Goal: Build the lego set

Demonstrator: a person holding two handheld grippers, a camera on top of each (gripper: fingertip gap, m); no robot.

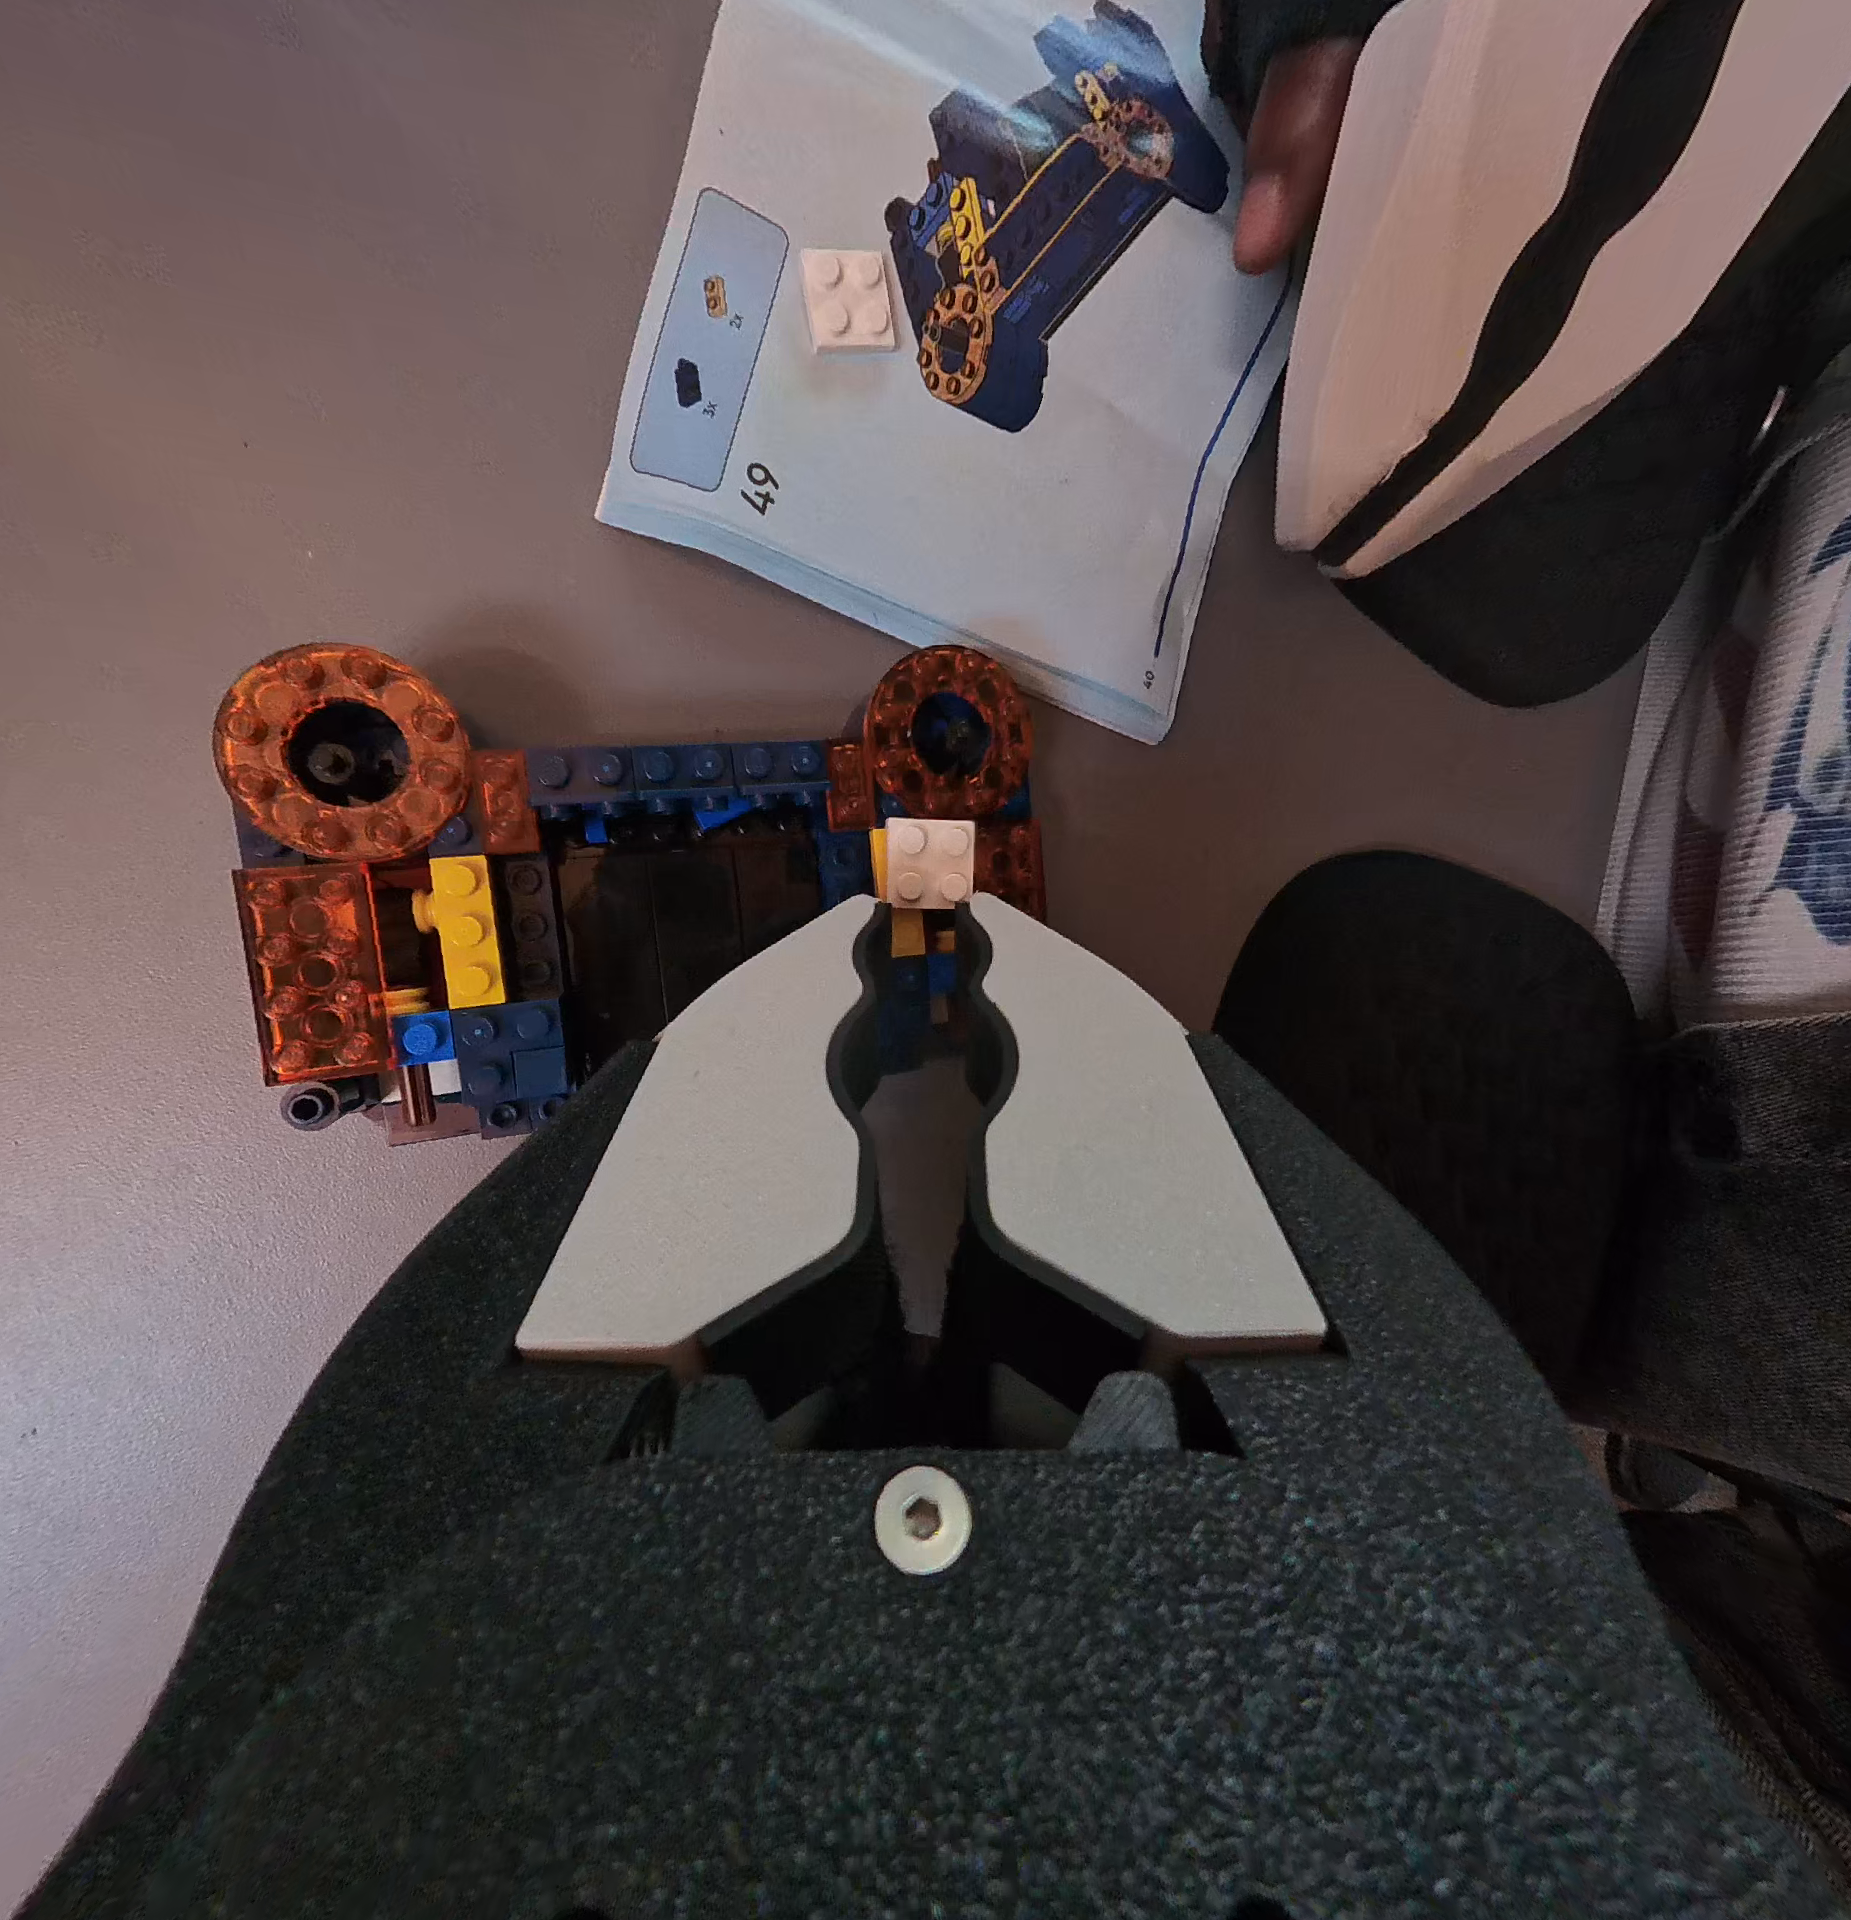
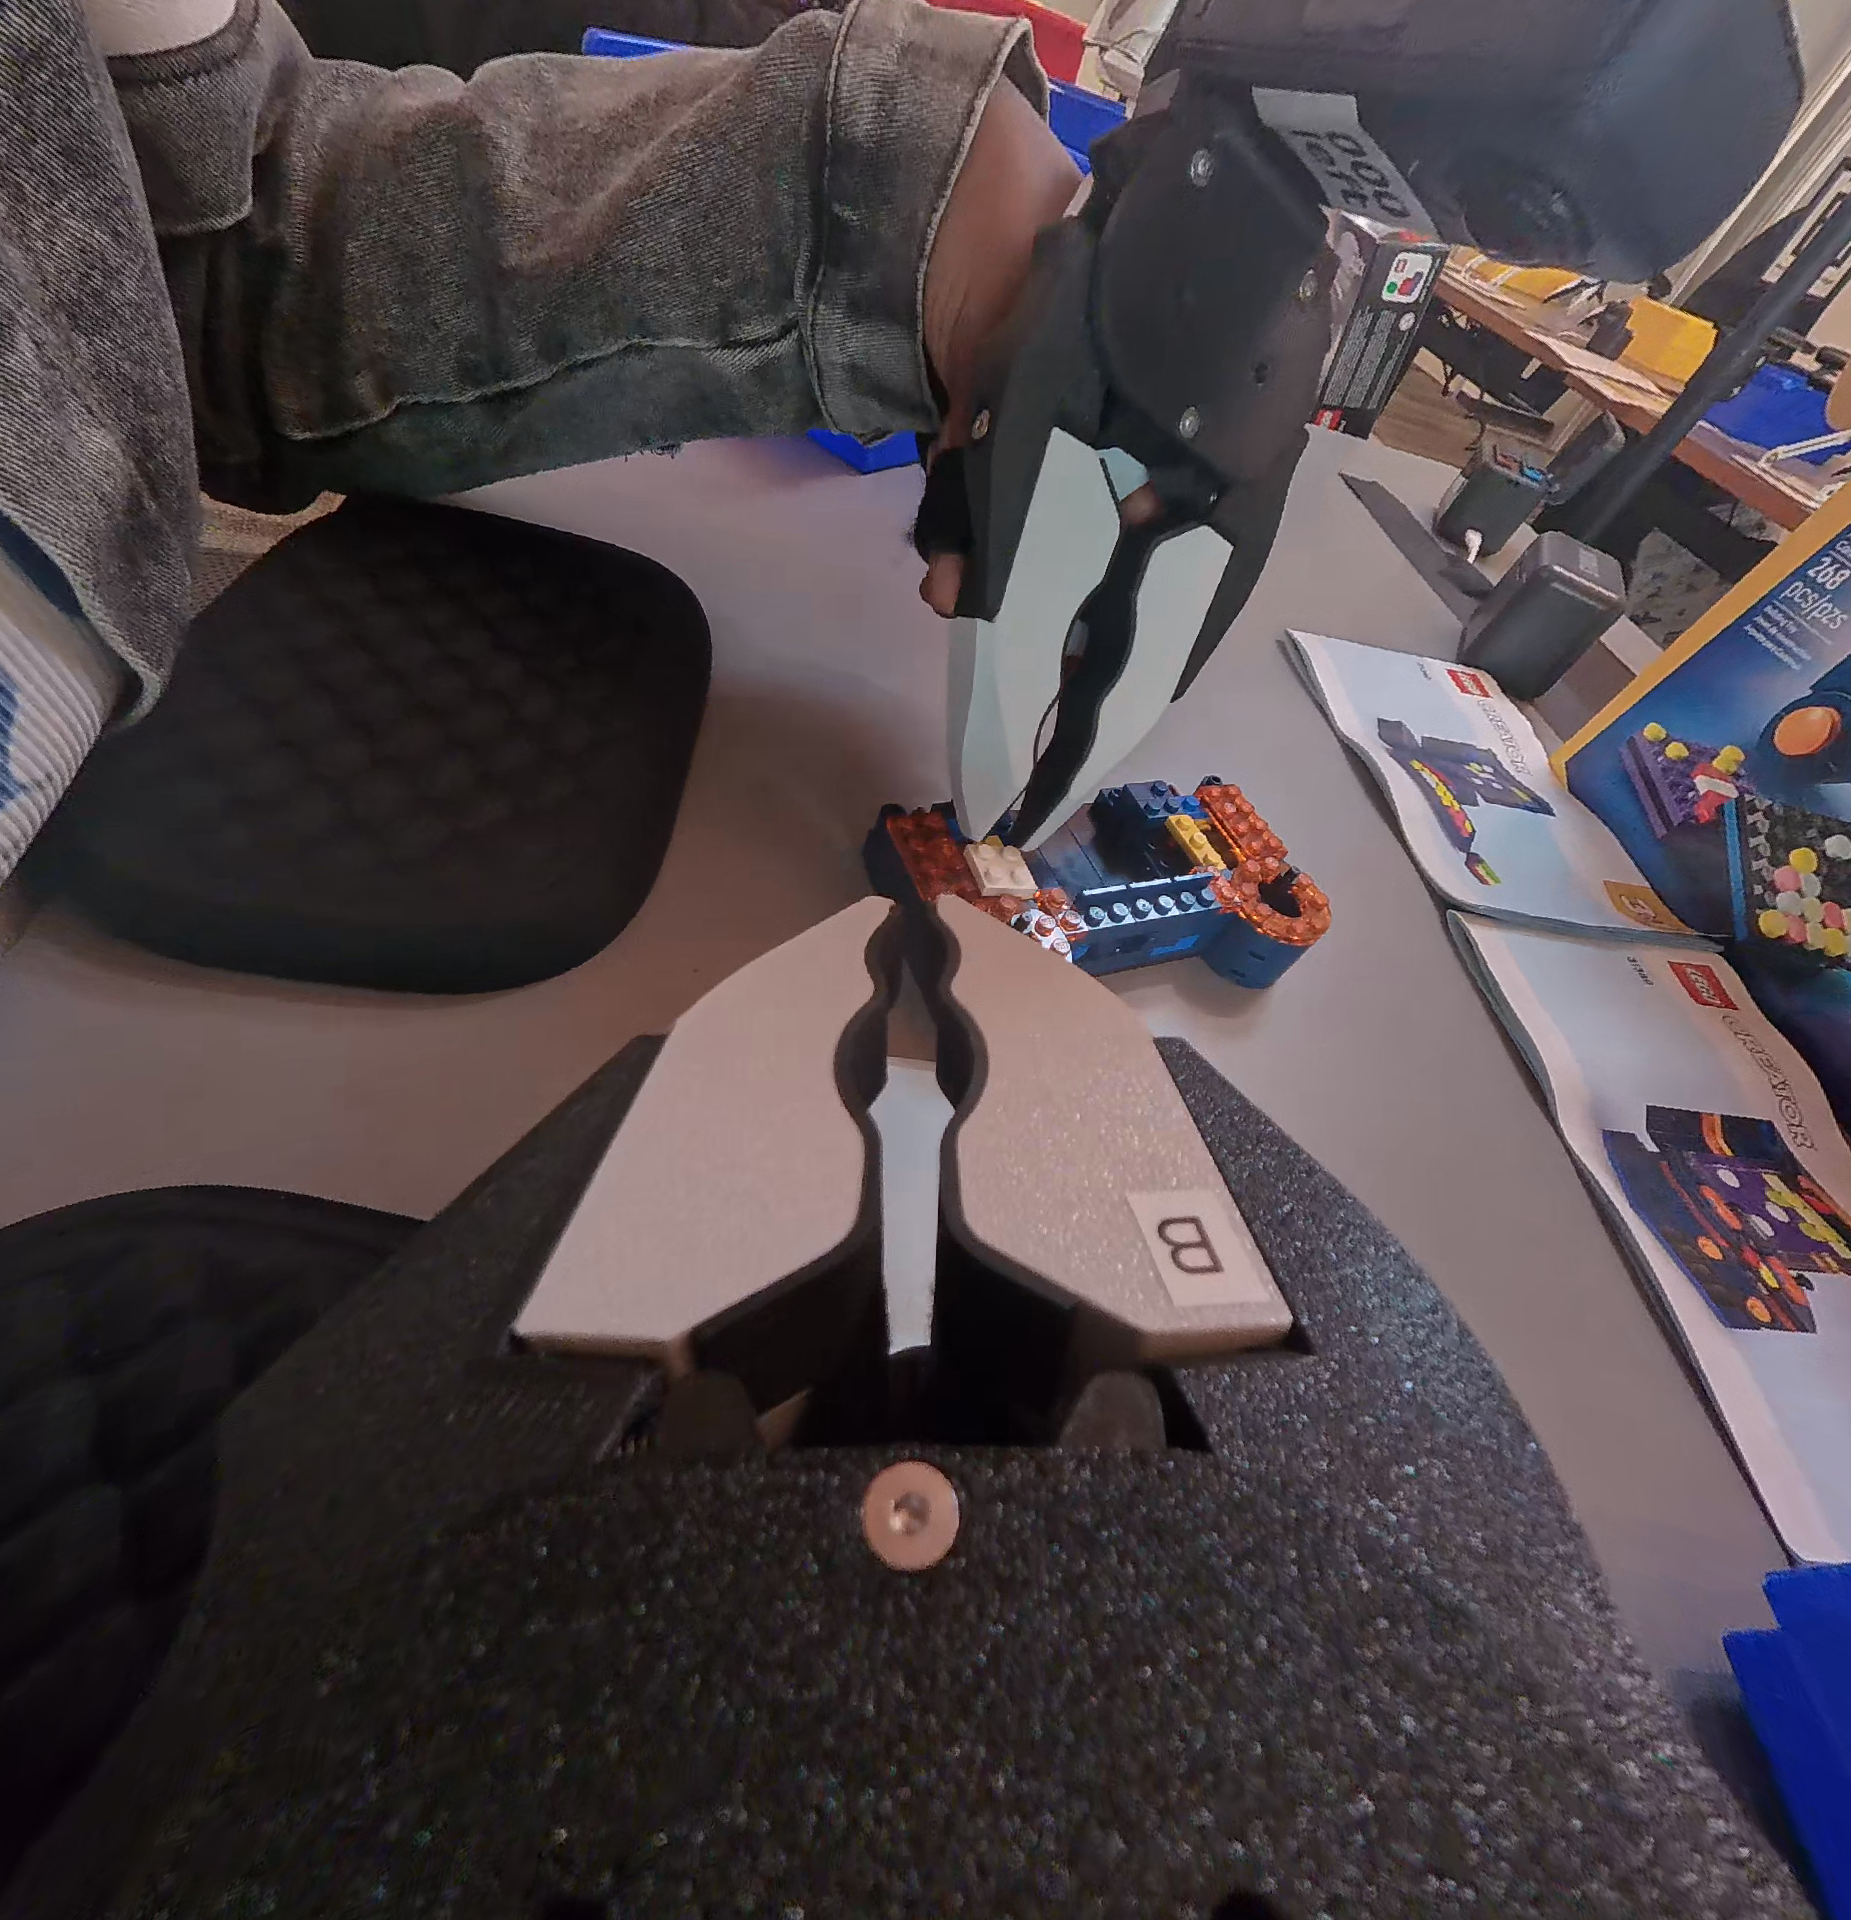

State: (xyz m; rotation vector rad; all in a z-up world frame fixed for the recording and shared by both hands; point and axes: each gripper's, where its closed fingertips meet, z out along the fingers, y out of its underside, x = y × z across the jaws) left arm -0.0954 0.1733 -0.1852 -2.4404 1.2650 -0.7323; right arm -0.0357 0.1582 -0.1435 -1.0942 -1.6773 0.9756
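A brick model (image 1: 630, 894) of dark blue, yellow and clear orange parts lies on the grey table (image 1: 173, 416). A white two-by-two plate (image 1: 931, 860) lies flat on the model's right end, below an orange ring (image 1: 947, 727). My left gripper (image 1: 919, 902) points down at it. Its jaws stand narrowly apart, and its tips are at the plate's edge, not on its sides. A yellow part of the model shows between the fingers. The right wrist view shows the same: the left gripper (image 2: 1012, 831), the plate (image 2: 999, 868), the model (image 2: 1139, 894). My right gripper (image 2: 916, 909) is shut with nothing between its pads, just short of the model.
An open instruction booklet (image 1: 1004, 499) lies beyond the model with a second white plate (image 1: 848, 299) on it. Two more booklets (image 2: 1420, 758) and a set box (image 2: 1783, 831) lie to the right. Black padded cushions (image 2: 381, 748) sit on the left. A person's sleeve (image 2: 485, 229) reaches across. My right fingertips sit around 8 cm from my left ones.
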